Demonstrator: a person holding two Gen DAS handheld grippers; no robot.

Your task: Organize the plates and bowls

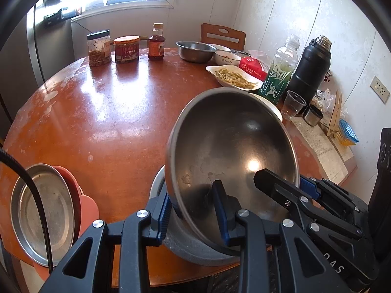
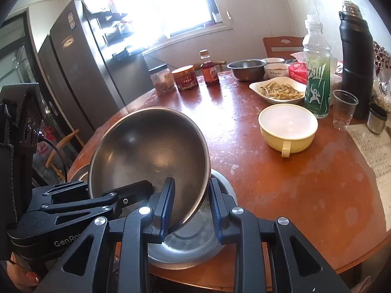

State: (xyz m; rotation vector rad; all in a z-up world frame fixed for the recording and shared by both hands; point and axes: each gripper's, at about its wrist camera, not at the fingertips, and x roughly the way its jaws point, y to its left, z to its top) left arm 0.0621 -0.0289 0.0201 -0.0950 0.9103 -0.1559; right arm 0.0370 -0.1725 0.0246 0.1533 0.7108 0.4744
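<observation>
Steel bowl (image 1: 232, 141): brushed metal, dull sheen with one bright glint, faint residue marks inside. Round table (image 1: 117, 112): glossy reddish-brown lacquered wood, worn pale in patches. Cream cup-bowl (image 2: 287, 127): smooth, glossy; gripper fingers (image 2: 168, 205): matt black plastic with ribbed blue pads.

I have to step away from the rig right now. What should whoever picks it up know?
Left tool: shut on the rim of the tilted steel bowl.
Right tool: shut on the same bowl's rim, opposite side.
The bowl is held over another steel bowl at the table's near edge.
Steel plate sits on a pink dish to the left.
Left: lower the bowl in, then gather the yellow cup-bowl and far steel bowl.
</observation>
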